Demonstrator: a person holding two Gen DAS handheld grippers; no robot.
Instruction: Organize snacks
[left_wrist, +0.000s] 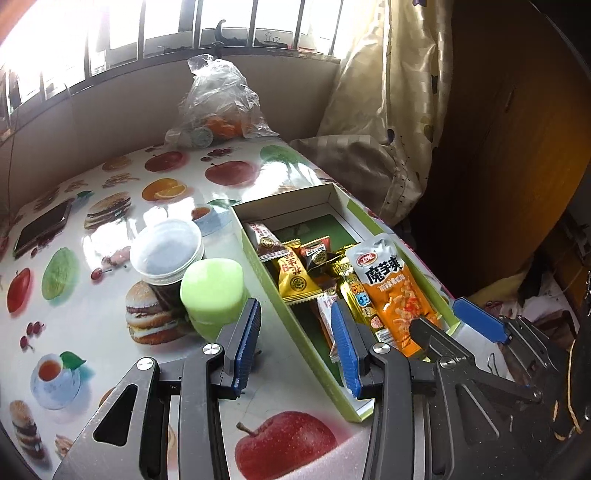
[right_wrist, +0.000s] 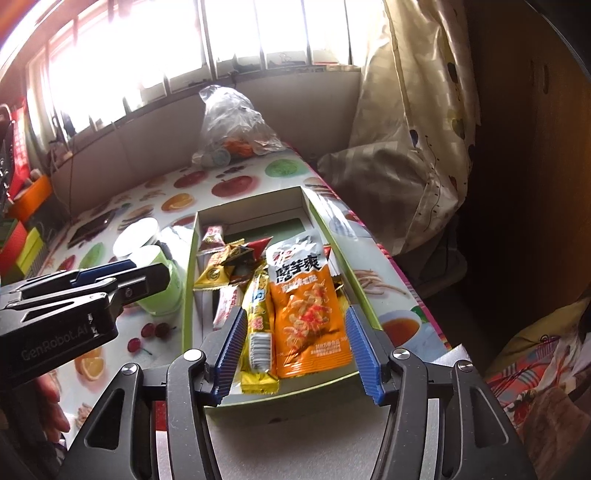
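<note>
On the left we see a phone (left_wrist: 42, 228) lying on the fruit-print table (left_wrist: 110, 325), then a lidded jar (left_wrist: 166, 254) touching a green cup (left_wrist: 214, 291). Our left gripper (left_wrist: 295, 325) hangs partly open with nothing between its pads, straddling the near wall of the green box (left_wrist: 314, 362). In the box lie small candies (left_wrist: 295, 277), a yellow stick packet (right_wrist: 258, 332) and an orange snack pouch (right_wrist: 310, 317). Our right gripper (right_wrist: 295, 343) stands wide above the pouch and stick, its pads clear of both.
</note>
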